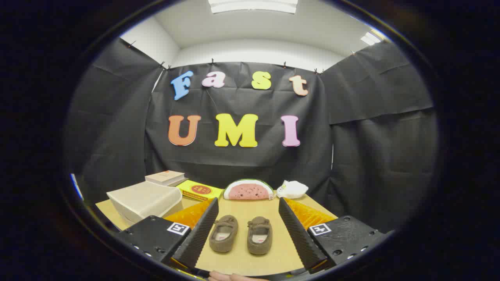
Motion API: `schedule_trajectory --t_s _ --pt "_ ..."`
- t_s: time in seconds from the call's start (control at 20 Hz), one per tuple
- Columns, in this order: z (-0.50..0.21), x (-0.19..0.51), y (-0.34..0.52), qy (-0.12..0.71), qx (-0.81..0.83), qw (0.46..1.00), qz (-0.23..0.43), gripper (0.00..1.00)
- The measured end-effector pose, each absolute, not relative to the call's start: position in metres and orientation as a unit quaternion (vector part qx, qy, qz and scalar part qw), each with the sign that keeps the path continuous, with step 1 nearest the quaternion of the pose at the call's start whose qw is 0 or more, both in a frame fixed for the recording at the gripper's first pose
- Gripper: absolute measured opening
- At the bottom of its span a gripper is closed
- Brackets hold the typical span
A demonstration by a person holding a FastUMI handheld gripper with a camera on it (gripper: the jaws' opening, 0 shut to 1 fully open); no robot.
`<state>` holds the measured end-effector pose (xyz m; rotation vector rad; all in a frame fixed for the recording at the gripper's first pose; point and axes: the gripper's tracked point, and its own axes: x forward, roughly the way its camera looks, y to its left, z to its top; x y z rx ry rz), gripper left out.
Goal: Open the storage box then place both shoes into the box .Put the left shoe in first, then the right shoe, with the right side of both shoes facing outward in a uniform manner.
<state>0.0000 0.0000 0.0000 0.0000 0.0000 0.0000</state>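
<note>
Sitting side by side in the lower centre of the frame, the left shoe (223, 233) and the right shoe (259, 235) rest on the tan table (250, 208), framed by the gripper (248, 212), whose fingers are spread wide and grip nothing. To the lower left, the pale storage box (144, 200) sits with its lid seemingly still down, though distortion blurs that. Behind it lie a book (165, 177) and a yellow box (199, 190), with a watermelon toy (249, 190) and a white object (292, 189) further right.
</note>
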Motion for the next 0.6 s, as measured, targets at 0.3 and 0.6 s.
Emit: schedule_trajectory --t_s 0.3,0.6 --pt "-0.002 0.006 0.005 -0.016 -0.007 1.000 -0.013 0.95" --pt "-0.004 0.010 0.025 -0.039 -0.001 0.999 -0.007 0.95"
